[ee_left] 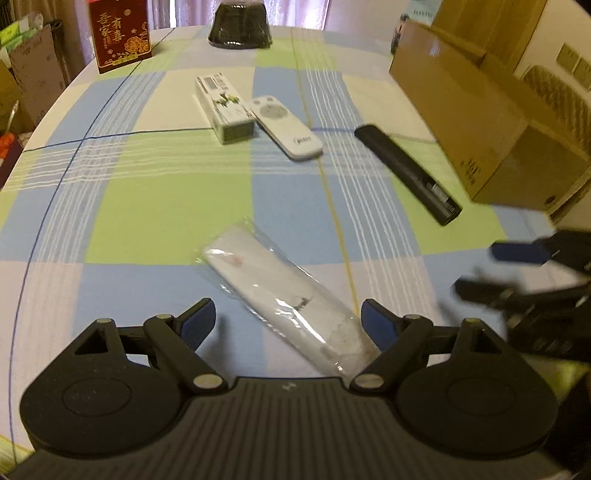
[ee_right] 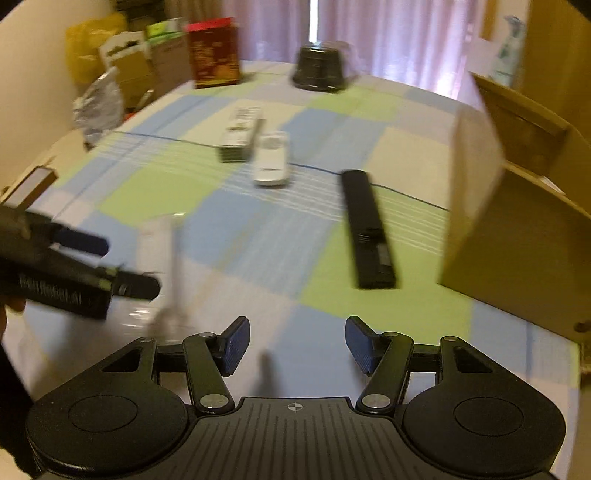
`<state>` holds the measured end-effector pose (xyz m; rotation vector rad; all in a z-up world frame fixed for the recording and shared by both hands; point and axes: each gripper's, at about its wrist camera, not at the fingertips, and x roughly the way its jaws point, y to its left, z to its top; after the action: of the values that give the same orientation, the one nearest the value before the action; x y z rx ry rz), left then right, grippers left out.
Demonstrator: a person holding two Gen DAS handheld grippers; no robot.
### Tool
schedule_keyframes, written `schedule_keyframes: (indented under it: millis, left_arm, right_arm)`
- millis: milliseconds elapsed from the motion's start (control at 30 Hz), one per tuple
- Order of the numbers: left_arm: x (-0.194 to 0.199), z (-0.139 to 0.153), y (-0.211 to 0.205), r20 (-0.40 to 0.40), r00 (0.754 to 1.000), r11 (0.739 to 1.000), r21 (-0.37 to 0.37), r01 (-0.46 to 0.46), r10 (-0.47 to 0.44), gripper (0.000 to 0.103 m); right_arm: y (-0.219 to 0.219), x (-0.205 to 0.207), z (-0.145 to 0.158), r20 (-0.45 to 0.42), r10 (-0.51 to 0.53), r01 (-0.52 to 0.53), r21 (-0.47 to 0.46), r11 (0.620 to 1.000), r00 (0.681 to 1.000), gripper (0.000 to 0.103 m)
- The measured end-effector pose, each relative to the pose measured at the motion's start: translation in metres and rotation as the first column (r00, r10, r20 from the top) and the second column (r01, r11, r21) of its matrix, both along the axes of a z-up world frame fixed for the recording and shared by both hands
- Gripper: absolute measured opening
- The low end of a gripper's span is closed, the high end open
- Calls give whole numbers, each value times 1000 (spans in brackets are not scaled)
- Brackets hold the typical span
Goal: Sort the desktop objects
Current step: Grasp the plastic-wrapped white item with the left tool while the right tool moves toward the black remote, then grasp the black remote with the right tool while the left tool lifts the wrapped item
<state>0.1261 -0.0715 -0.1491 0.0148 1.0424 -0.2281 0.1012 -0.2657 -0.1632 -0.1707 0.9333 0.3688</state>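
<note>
- The left gripper (ee_left: 288, 319) was seen with its jaws spread wide; nothing was gripped, though a white remote sealed in a clear plastic bag (ee_left: 284, 299) was lying slantwise on the cloth between the two blue pads, its near end close against the right-hand pad (ee_left: 378, 325).
- The right gripper (ee_right: 295, 345) was likewise held wide open and empty above the checked tablecloth (ee_right: 258, 236).
- A black remote (ee_right: 369, 229) was found ahead of the right gripper and slightly to its right, flat on the cloth, with its battery bay facing up.
- Farther ahead of both grippers, a white remote (ee_left: 284, 127) was laid beside a long white carton (ee_left: 225, 107); the two appeared to be touching, though blur left this uncertain.
- An open cardboard box (ee_left: 480, 122) was stood to the right of both grippers, just beyond the black remote.
- At the far edge of the table, a red gift box (ee_left: 120, 35) was placed to the left and a dark round object (ee_left: 240, 26) near the middle.
- In the right wrist view, the left gripper was seen at the left edge, heavily blurred.
</note>
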Motion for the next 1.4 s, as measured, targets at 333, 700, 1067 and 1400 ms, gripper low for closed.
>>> schedule_keyframes:
  millis: [333,700,1067,1400]
  left_arm:
    - [3,-12,5,0,997,995,72,75,-75,50]
    - [1,-5,27,28,996,994,68,88,-90,57]
    - [-3,-7,18,25,985,980,114,164,-168,39]
    - [-14,-1,20,29,985,980,111,168,-172,45]
  right_arm:
    - [-11,22,-5,48,9,-7,-34,999,999,61]
    - [7,74,-37,92,-11,27,-177,984,996,61]
    - [-2,37,-25,-46,-126,125,-28,992,991,38]
    - [-1,-23,-13,-101,-59,58,-9,998,993,38]
